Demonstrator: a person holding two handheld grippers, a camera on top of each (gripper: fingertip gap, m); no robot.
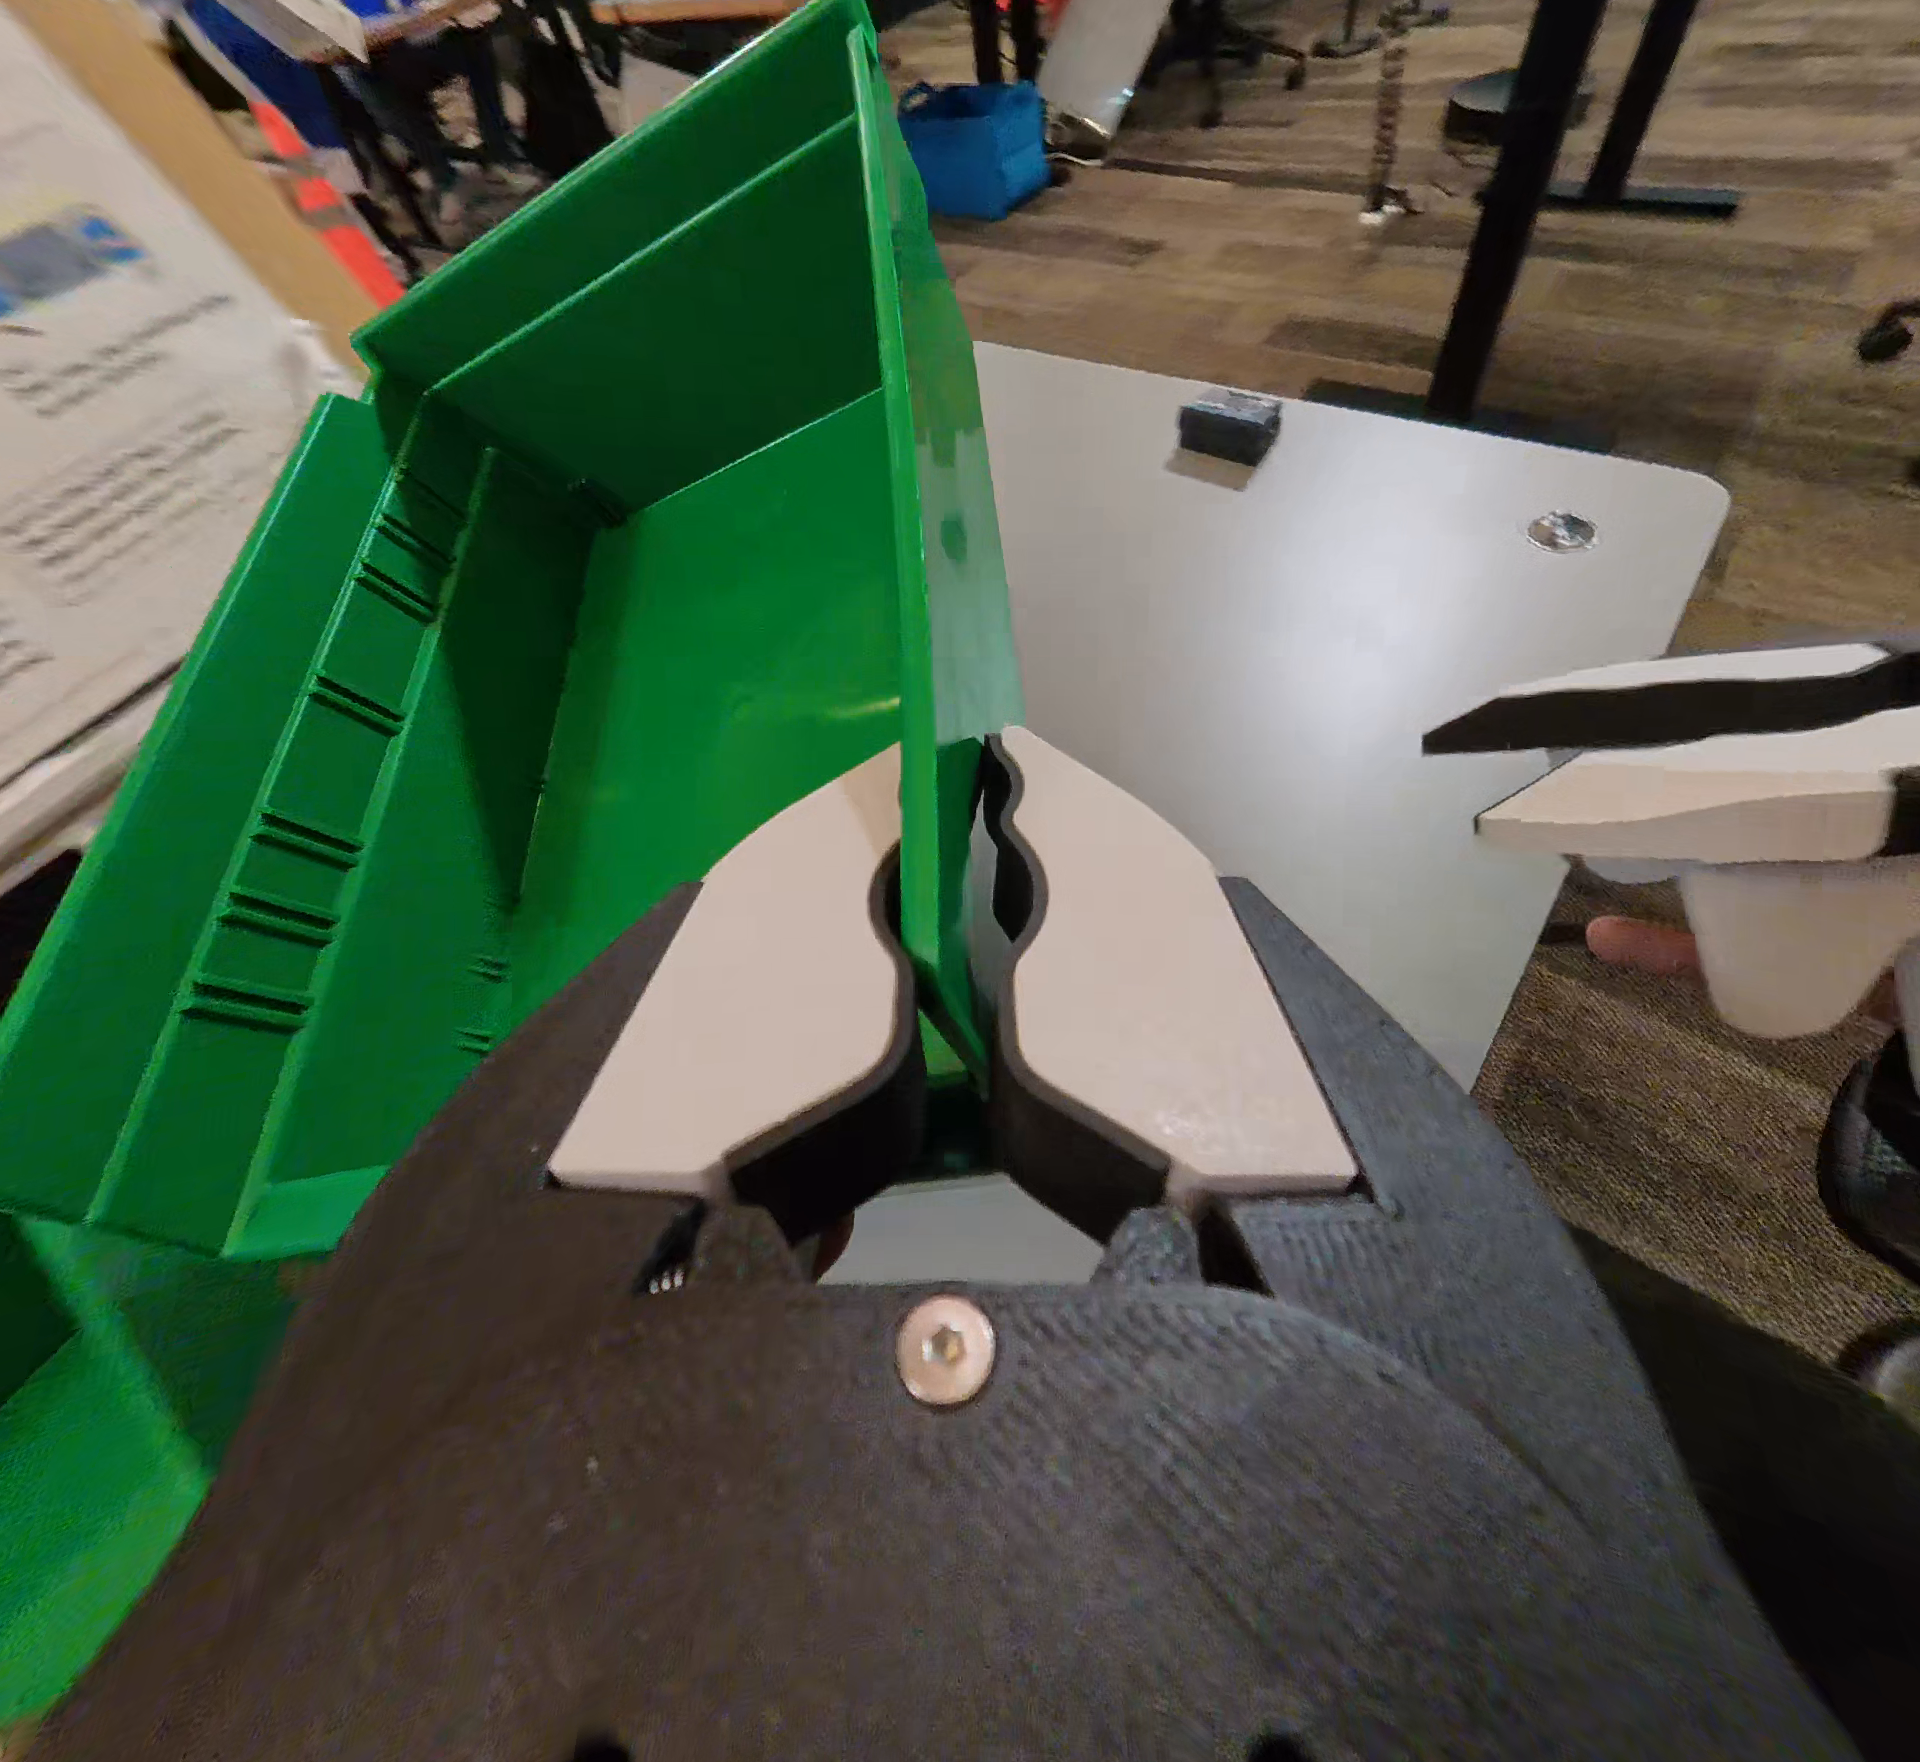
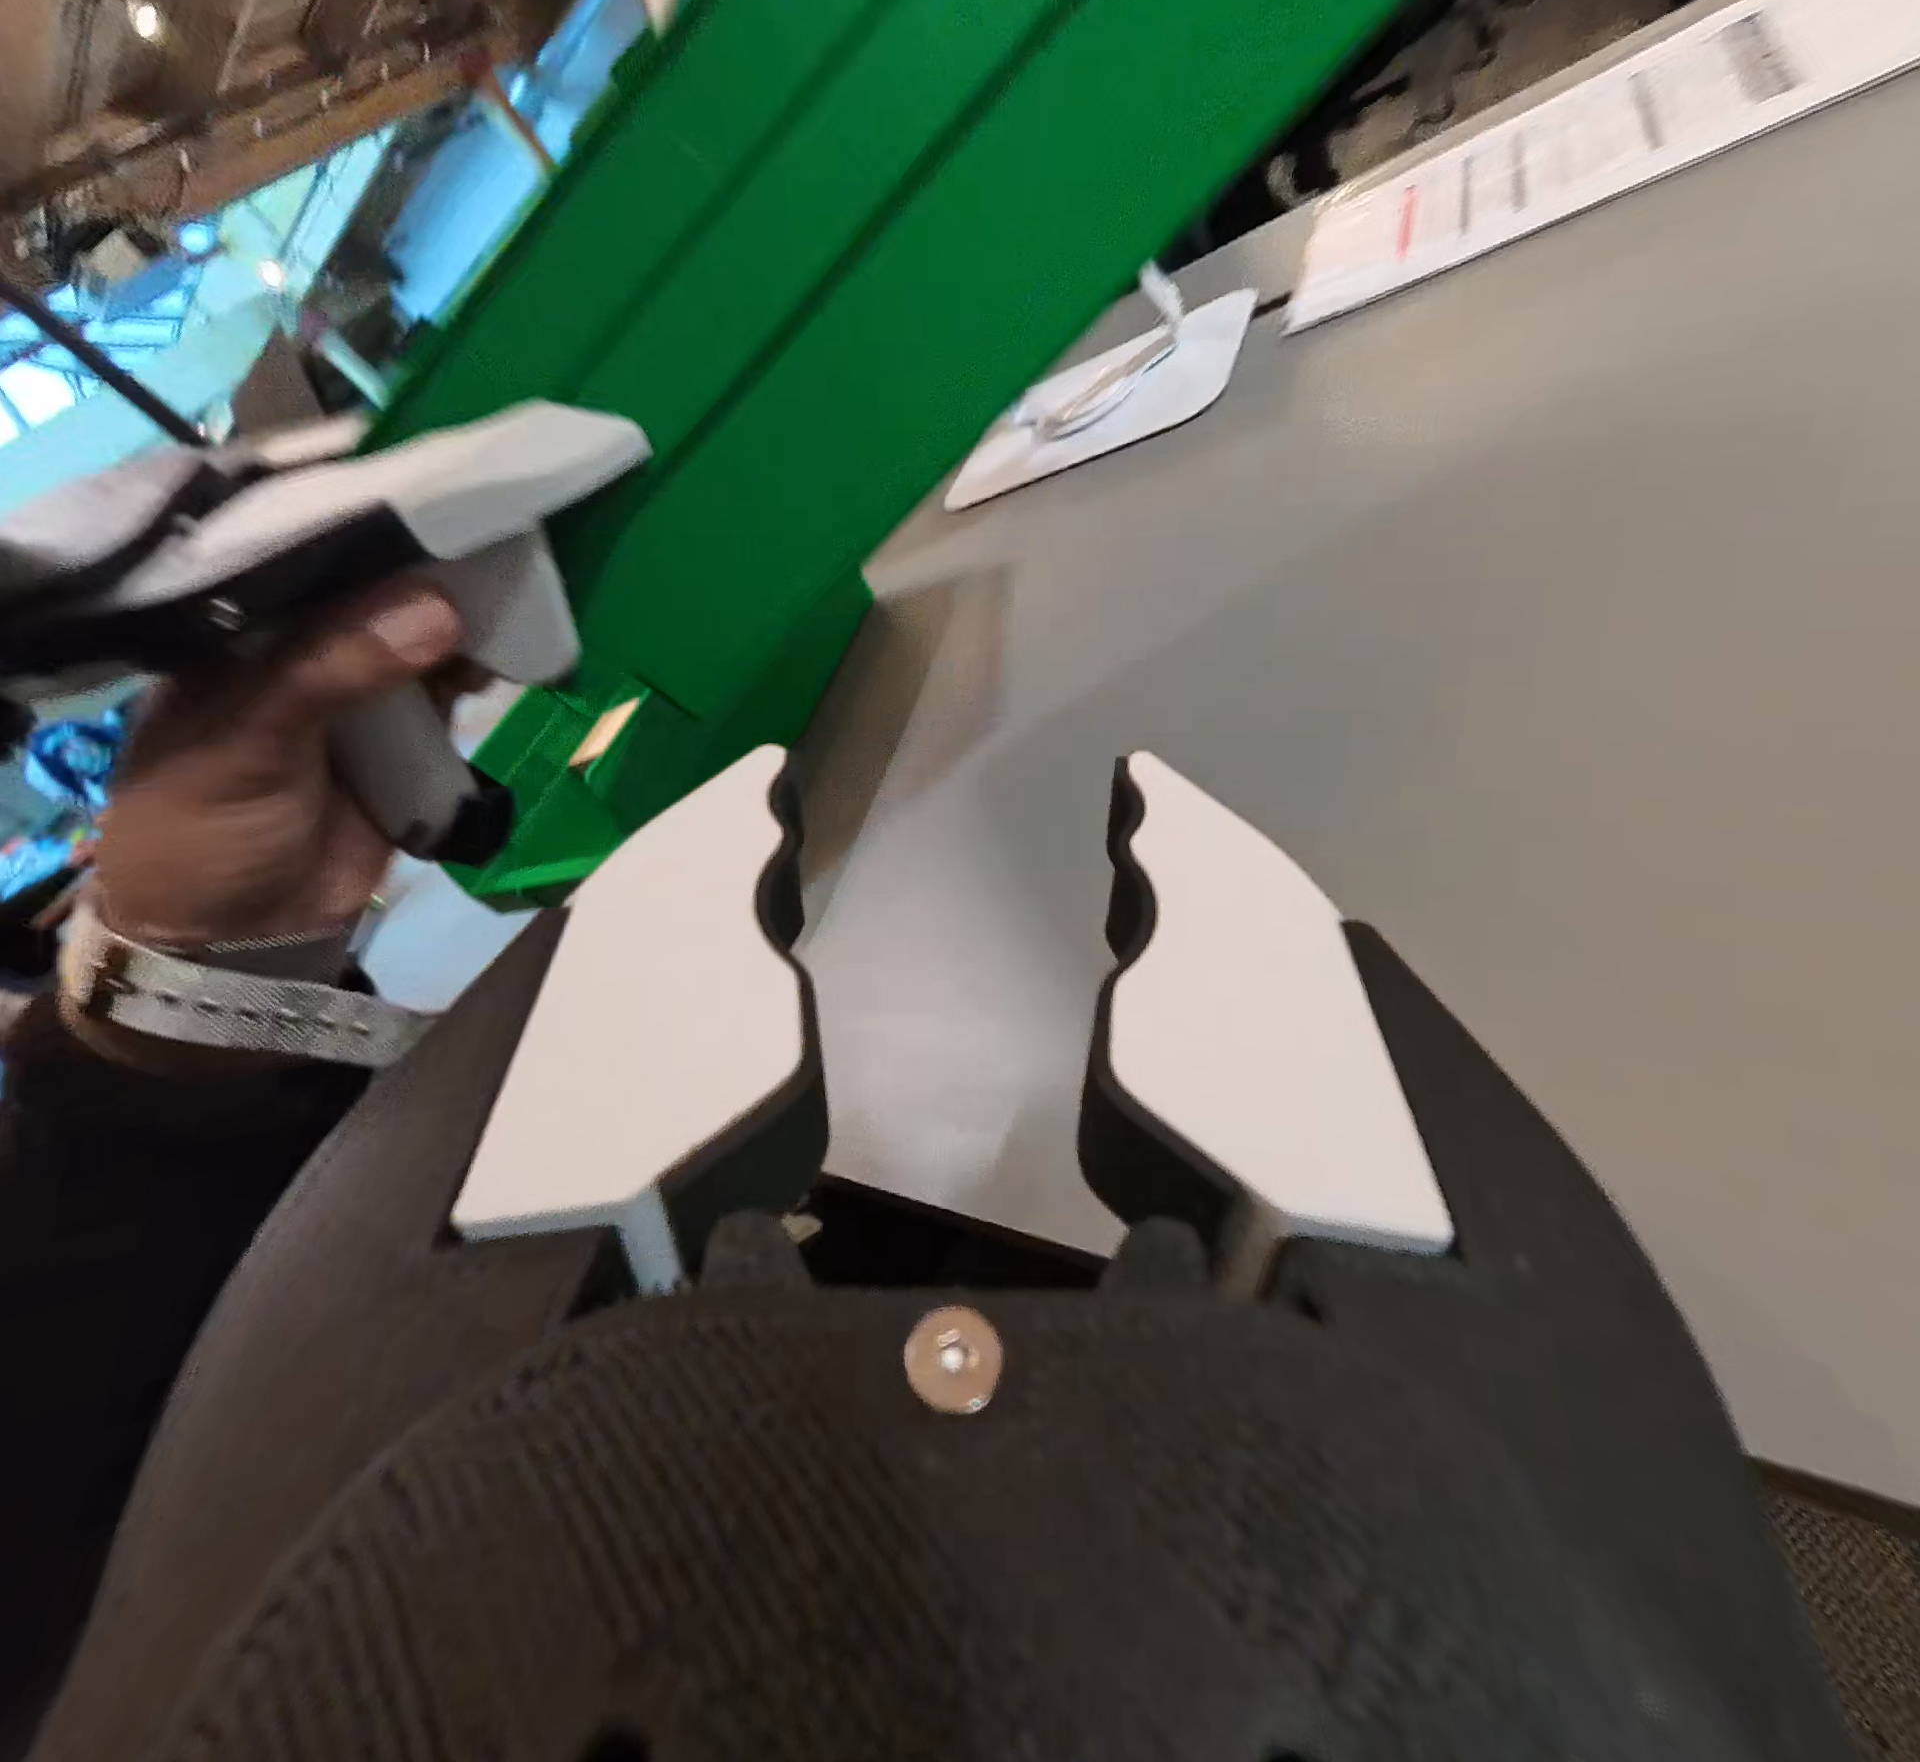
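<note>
Left gripper (image 1: 951,782) is clamped on the side wall of one green plastic bin (image 1: 665,632); wall pinched between its two white fingers (image 1: 790,974). Bin is tilted up, open side toward the camera, running from the jaws to 11 o'clock in the left wrist view. A second green bin (image 1: 73,1463) shows at 8 o'clock, partly cut off by the frame edge.

One grey table (image 1: 1299,673) lies behind the held wall, at 1 to 3 o'clock. On it: one small black block (image 1: 1228,426) at 1 o'clock, one round metal fitting (image 1: 1562,530) at 2 o'clock.

Right gripper (image 2: 951,782) has its jaws spread, nothing between them; only table top (image 2: 1507,777) beneath. In its view the green bin (image 2: 883,206) sits at 11 to 12 o'clock, raised at a slant, with the left gripper and a hand (image 2: 239,777) at 9 o'clock. One white pad (image 2: 1112,403) at 1 o'clock, one printed sheet (image 2: 1621,123) at 2 o'clock, both on the table.
</note>
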